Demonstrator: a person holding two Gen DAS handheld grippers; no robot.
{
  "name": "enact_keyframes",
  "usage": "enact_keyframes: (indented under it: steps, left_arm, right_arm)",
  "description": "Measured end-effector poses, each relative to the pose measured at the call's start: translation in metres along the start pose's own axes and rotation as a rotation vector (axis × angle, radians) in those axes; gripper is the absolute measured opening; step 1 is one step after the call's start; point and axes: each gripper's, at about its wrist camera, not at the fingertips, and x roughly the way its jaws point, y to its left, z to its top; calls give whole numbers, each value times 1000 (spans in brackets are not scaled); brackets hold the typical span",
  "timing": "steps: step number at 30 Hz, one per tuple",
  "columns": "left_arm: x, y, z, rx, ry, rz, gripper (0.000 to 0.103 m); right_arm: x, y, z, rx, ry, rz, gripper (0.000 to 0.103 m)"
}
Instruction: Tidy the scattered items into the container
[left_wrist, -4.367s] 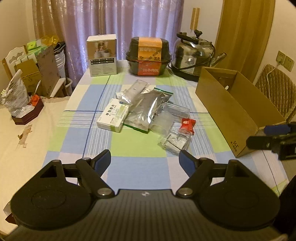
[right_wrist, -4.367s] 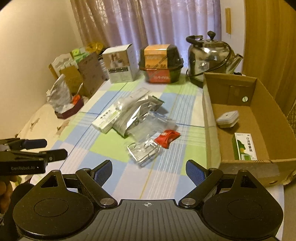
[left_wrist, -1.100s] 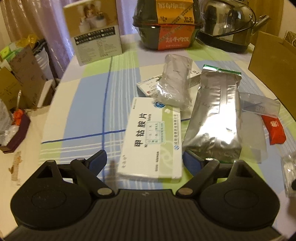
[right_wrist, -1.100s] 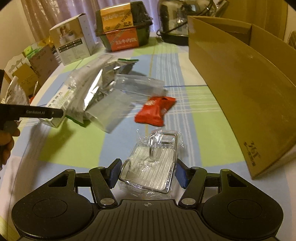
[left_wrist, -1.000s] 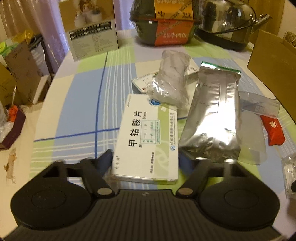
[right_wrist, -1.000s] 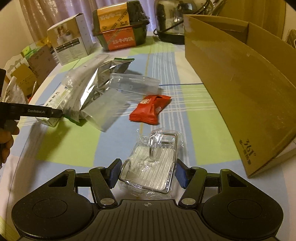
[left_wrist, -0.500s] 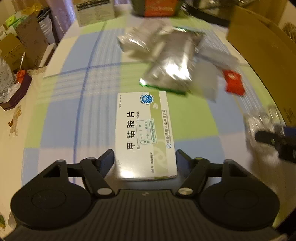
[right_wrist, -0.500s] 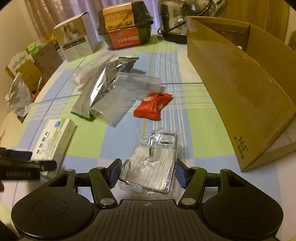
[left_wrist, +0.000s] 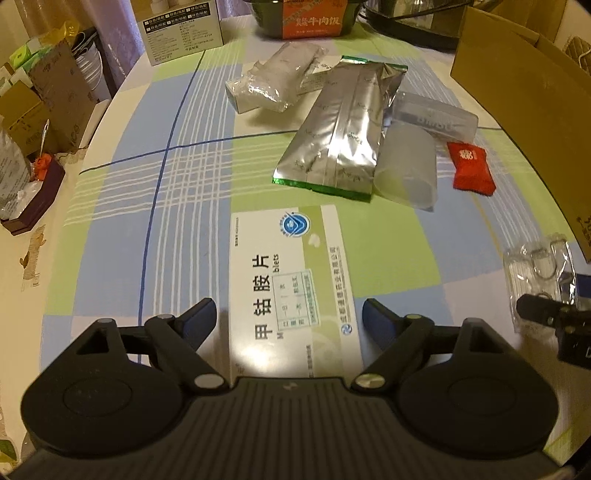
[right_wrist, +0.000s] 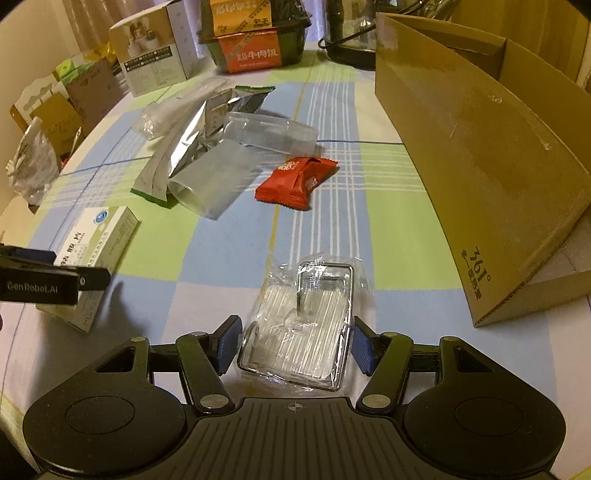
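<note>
the left gripper (left_wrist: 289, 319) has its jaws apart on either side of the near end of a white-and-green medicine box (left_wrist: 291, 291), with a gap showing between each blue pad and the box sides. the box lies flat on the checked tablecloth (left_wrist: 177, 192), its long side running away from the camera. the right gripper (right_wrist: 293, 343) is clamped on a clear packet holding a wire clip (right_wrist: 306, 325), the pads touching the wrapper on both sides; whether the packet rests on the cloth or is lifted cannot be told. beyond the medicine box lies a silver foil pouch (left_wrist: 343, 133) with green-edged ends, and just right of it a frosted plastic sleeve (left_wrist: 408, 170) and a clear bag (left_wrist: 436, 120). a red sachet (right_wrist: 297, 177) sits alone between the sleeve and the cardboard box (right_wrist: 480, 155), which stands at the right edge of the table with its brown outer wall facing the cameras; its inside is hidden. farther back, a crumpled clear wrapper (left_wrist: 284, 77) lies over a slim white carton (left_wrist: 240, 98).
</note>
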Motion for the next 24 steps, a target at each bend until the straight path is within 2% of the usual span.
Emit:
enact_keyframes:
  steps: [6,12,16,24]
  left_arm:
    - [2,1,1,-12,-9,-20,82]
    - [4,4,0,-21,-9,-31,68]
    - [-5,3,-1,-13,-9,-41,67]
    - [-39,-10,-8,-14,-46,-42,67]
  right_arm:
    - [0,0,0,-4,5,-16,63]
    - [0,2,-2,-15,2,-26,63]
    - [-4,1,0,-4,10,-21,59]
    - [-30,2,6,-14,-43,-17,59]
